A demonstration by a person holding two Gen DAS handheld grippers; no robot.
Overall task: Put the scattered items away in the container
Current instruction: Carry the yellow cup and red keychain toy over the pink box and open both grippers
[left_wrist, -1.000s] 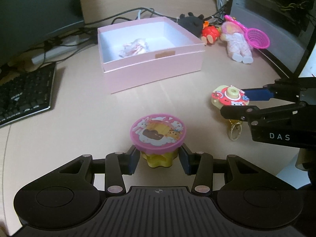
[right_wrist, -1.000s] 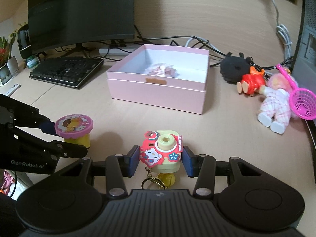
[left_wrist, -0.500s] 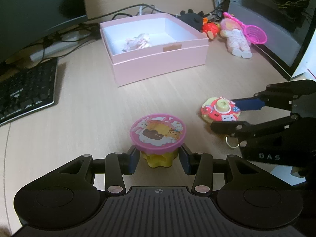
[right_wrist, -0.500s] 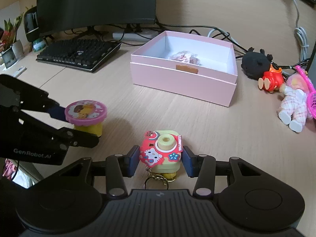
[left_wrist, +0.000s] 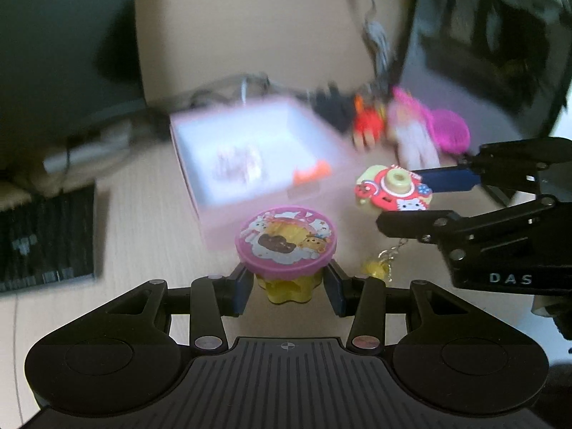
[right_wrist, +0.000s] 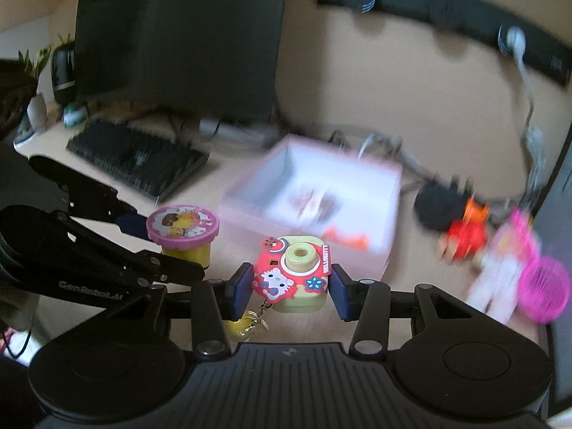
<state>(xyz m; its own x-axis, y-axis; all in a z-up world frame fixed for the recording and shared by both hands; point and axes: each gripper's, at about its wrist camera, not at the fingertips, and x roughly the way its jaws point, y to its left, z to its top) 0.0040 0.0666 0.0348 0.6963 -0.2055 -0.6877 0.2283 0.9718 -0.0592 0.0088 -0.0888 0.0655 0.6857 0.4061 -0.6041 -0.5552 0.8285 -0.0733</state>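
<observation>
Left claw (left_wrist: 287, 287) pinching tub (left_wrist: 286, 250): blue pads against yellow body, just under pink pictured lid. Tub raised off worktop (left_wrist: 143, 221), in front of box (left_wrist: 246, 164) near wall. Same tub from right wrist view (right_wrist: 184, 234), gripped between left claw fingers (right_wrist: 132, 223), left of toy camera (right_wrist: 295, 271).

Right claw (right_wrist: 289, 291) pinching toy camera, pads on both sides, red cartoon face plate and pale green lens facing forward. Keychain (right_wrist: 250, 321) with yellow charm dangling below camera, clear of worktop. From left wrist view, camera (left_wrist: 393, 187) held aloft right of tub, just beside box's right front corner, chain and charm (left_wrist: 379, 264) hanging down.

Pink box open, white inside, blurred by motion; small pale pinkish item (left_wrist: 237, 162) lying on box floor, kind not clear. Orange tag (left_wrist: 311, 173) on front rim.

Behind box to right: black plush (right_wrist: 438, 203), red-orange figure (right_wrist: 466, 236), doll (right_wrist: 500, 268) in pink, magenta net (right_wrist: 543, 287), all lying on worktop close together. Keyboard (right_wrist: 136, 161) and monitor (right_wrist: 178, 39) to left, cables along back wall. Background smeared, details unreadable.
</observation>
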